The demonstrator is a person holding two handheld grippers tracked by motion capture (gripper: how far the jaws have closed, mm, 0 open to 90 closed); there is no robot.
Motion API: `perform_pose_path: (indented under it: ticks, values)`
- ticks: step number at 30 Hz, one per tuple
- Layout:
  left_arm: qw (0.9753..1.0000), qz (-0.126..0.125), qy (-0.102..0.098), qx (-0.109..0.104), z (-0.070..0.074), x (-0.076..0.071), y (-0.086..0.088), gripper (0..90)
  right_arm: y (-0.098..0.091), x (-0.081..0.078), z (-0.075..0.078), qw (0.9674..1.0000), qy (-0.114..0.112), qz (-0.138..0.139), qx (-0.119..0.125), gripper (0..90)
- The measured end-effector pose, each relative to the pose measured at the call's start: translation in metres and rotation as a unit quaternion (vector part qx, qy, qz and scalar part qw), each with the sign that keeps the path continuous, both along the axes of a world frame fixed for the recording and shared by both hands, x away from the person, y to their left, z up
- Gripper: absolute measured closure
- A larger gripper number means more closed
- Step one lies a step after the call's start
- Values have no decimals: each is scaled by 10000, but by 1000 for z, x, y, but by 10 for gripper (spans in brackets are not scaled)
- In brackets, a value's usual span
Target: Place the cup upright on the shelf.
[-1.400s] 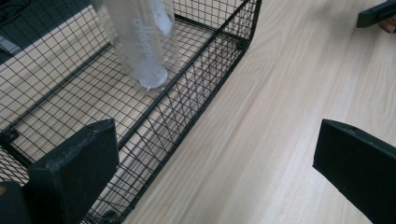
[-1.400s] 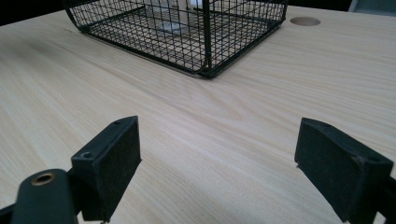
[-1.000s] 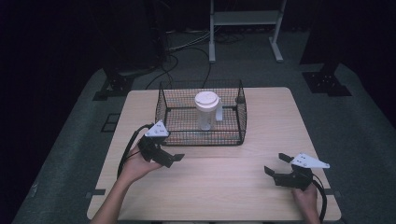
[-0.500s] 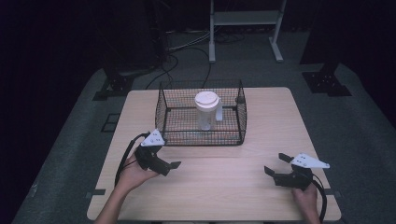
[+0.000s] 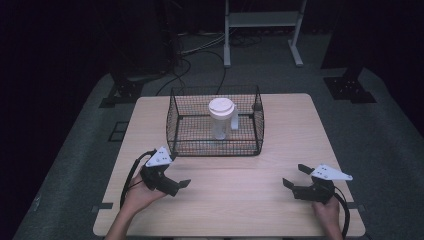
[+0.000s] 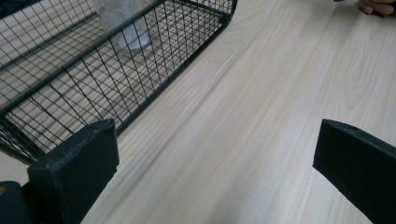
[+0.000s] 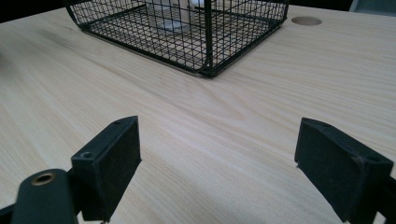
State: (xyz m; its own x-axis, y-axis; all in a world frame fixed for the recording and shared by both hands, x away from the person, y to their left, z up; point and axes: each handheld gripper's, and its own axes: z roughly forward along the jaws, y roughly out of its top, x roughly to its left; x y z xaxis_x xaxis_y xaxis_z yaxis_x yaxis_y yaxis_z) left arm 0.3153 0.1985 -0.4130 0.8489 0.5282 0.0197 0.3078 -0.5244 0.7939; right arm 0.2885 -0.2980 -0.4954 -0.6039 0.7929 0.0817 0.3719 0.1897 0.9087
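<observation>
Pale wood-grain table (image 5: 280, 210); black wire-mesh basket (image 5: 260, 132); white lidded cup (image 5: 221, 117) inside.

White lidded cup (image 5: 221, 117) upright in wire basket (image 5: 185, 129)

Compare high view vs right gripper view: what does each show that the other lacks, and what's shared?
High view alone: the cup's white lid, both hands, the left gripper, the floor and the white frame behind the table. Right gripper view alone: a close look between its own open black fingers and a round hole in the tabletop. Both: the wire basket, the cup inside it, the wooden table, the right gripper.
</observation>
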Motion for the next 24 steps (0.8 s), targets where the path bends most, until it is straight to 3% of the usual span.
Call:
perform_pose_path:
  ticks: [13, 22, 24]
  values:
    - [9995, 96, -124, -278, -13, -22, 8, 0, 0, 0, 0, 10000, -18, 12, -29, 135]
    - [9985, 131, -145, -512, -33, -38, 13, 0, 1, -1, 0, 10000, -38, 40, -61, 135]
    - [9967, 47, -5, -806, -36, -38, 13, 0, 1, 0, 0, 10000, -4, 37, -52, 134]
